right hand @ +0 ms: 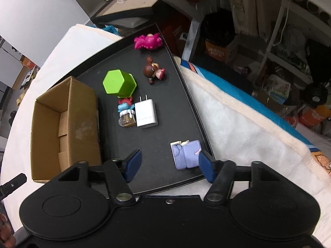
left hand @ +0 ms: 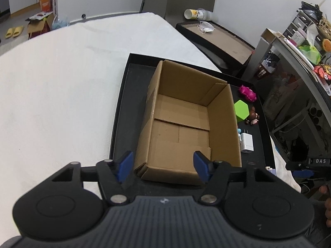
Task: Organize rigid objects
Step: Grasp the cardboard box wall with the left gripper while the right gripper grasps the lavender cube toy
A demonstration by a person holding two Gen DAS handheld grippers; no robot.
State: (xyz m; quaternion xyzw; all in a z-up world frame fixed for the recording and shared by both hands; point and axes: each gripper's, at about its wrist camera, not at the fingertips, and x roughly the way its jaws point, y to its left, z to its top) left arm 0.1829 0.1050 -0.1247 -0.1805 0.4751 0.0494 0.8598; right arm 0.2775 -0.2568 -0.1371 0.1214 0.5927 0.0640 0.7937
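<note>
On the black tray (right hand: pixel 186 95), the cardboard box (left hand: pixel 182 122) sits empty; toys and white charger (right hand: pixel 145 113) lie at its three o'clock. Both grippers, left (left hand: pixel 162 165) and right (right hand: pixel 170 165), gape, gripping nothing; sorting seems unstarted.

From my remote station I count one black tray (right hand: pixel 186 95) holding one open cardboard box (right hand: pixel 66 128) and six loose items: one green hexagonal block (right hand: pixel 119 82), one white plug-in charger (right hand: pixel 145 113), one magenta toy animal (right hand: pixel 148 41), one brown-haired doll figurine (right hand: pixel 153 71), one blue-and-red figurine on a brown base (right hand: pixel 125 111), and one lavender bed-shaped toy (right hand: pixel 186 154). Beyond the tray I log one white face mask (left hand: pixel 205 27), one tipped-over cup (left hand: pixel 191 13) and one pair of yellow slippers (left hand: pixel 14 32).
</note>
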